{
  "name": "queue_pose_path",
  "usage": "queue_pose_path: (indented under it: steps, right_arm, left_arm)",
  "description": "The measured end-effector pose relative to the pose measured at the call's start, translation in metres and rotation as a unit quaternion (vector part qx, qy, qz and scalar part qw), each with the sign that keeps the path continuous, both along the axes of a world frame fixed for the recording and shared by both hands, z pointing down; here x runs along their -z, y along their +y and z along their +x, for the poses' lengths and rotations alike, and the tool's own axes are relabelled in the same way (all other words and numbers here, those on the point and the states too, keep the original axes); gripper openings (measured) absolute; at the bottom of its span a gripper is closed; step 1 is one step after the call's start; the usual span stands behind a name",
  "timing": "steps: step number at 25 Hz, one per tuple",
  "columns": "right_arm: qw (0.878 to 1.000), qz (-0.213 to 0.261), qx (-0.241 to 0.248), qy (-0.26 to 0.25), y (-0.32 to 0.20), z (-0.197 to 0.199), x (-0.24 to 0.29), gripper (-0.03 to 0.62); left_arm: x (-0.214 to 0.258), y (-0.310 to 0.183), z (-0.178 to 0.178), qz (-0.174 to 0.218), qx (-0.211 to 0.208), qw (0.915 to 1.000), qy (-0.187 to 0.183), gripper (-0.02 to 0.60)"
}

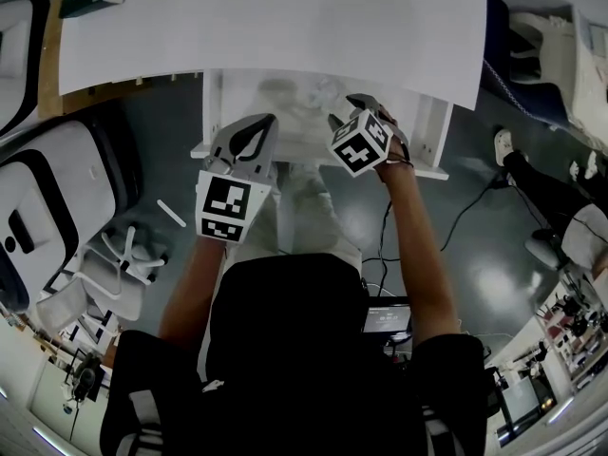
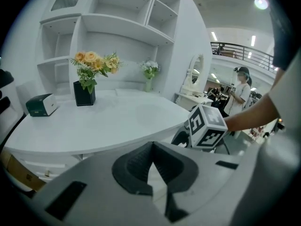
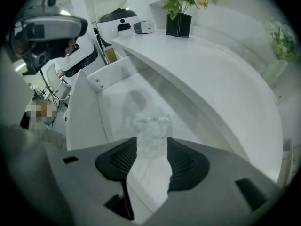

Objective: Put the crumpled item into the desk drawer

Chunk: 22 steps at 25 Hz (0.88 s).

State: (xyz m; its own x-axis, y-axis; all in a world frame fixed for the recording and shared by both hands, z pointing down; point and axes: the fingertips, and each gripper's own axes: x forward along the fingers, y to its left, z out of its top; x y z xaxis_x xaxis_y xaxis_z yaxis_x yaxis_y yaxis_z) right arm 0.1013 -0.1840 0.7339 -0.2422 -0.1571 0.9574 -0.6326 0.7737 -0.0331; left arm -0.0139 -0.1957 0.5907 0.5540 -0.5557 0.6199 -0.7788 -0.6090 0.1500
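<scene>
Right gripper view: the right gripper (image 3: 152, 142) hangs spread over the crumpled item (image 3: 151, 125), leaving it lying inside the open drawer (image 3: 84, 112); the left gripper (image 2: 151, 147) idles pressed together, empty.

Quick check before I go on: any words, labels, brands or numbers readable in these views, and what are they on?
No text is legible in any view.
Left marker cube and right marker cube: black-and-white square patterns only, no letters.
Green-and-white box on the desk: any print is too small to read.
Screen near the floor: too blurred to read.
</scene>
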Motion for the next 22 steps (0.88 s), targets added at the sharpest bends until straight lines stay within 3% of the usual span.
queue_pose_path:
  steps: [14, 22]
  right_arm:
    - [0.998, 0.028, -0.045, -0.017, 0.006, 0.002, 0.057, 0.056]
    - [0.989, 0.057, -0.115, -0.079, 0.004, -0.002, 0.111, 0.0]
  left_arm:
    - [0.038, -0.004, 0.003, 0.034, -0.018, 0.9992, 0.006, 0.006]
    - [0.069, -0.004, 0.011, 0.064, -0.033, 0.9973, 0.013, 0.006]
